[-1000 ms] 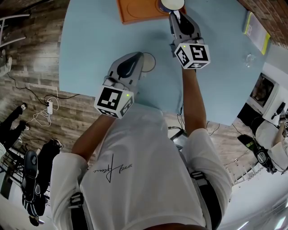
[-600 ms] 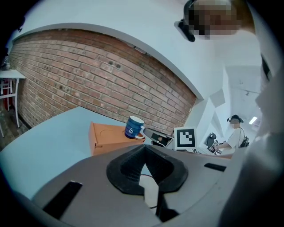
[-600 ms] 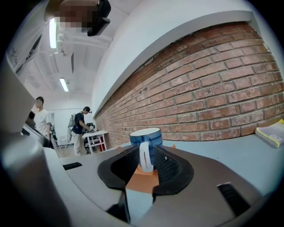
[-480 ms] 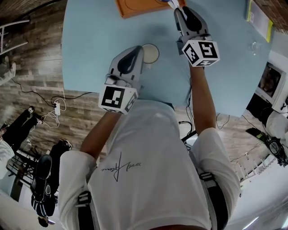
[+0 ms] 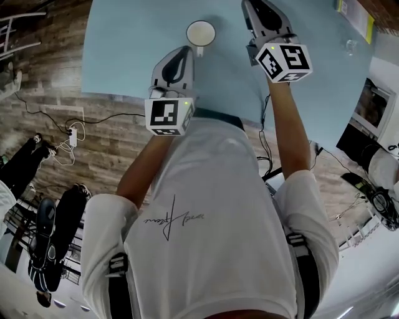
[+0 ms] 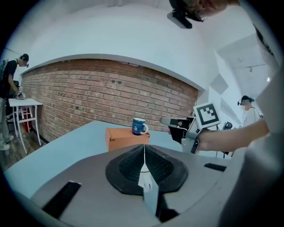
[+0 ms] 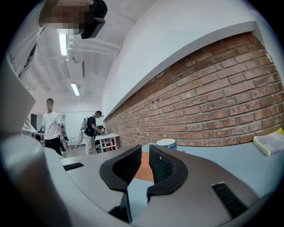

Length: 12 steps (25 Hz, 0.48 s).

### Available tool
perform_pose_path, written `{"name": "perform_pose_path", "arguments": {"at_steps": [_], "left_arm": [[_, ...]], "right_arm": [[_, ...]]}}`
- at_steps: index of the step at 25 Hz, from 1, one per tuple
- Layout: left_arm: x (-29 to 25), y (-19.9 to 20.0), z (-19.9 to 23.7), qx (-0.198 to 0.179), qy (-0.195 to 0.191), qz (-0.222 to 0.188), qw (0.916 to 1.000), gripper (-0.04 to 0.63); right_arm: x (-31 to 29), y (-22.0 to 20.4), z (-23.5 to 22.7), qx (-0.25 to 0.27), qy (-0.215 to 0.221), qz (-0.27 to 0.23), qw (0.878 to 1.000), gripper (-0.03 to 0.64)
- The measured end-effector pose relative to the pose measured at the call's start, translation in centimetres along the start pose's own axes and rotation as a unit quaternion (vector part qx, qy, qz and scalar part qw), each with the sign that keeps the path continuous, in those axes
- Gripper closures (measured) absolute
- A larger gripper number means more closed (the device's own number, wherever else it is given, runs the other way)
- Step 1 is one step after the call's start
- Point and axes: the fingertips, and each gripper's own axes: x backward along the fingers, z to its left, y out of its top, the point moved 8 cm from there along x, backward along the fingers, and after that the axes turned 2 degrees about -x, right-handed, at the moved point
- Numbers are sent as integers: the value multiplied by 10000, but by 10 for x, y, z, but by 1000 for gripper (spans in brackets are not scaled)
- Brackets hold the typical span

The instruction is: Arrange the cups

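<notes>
A white cup [image 5: 201, 33] stands upright on the light blue table [image 5: 124, 50], its handle turned toward me. My left gripper [image 5: 181, 55] lies just short of it and to its left, shut with nothing in it; in the left gripper view its jaws [image 6: 143, 148] meet in a line. Farther off, a blue cup [image 6: 139, 126] stands on an orange box [image 6: 126, 138]. My right gripper [image 5: 262, 12] hovers to the right. Its jaws [image 7: 145, 153] have just been closing, stand narrowly apart and hold nothing. The box [image 7: 142, 172] and cup rim [image 7: 166, 143] show beyond them.
A yellow book [image 7: 270, 144] lies on the table by the brick wall [image 7: 213, 111]. A small clear glass [image 5: 350, 45] stands at the table's right. The table's near edge [image 5: 124, 98] is by my body. People stand in the room behind.
The right gripper has drawn back from the blue cup on the box and risen. The left gripper has pulled back, so the white cup now stands apart ahead of it.
</notes>
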Motion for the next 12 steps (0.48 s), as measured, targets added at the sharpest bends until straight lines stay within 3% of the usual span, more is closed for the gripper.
{"name": "perform_pose_path", "arguments": {"at_steps": [7, 12], "left_arm": [[15, -28, -17, -89, 174, 112, 9997, 589], [14, -35, -22, -111, 218, 125, 9996, 589]], "right_arm": [[39, 9, 32, 208, 523, 179, 9983, 587], [65, 16, 47, 64, 784, 158, 9968, 595]]}}
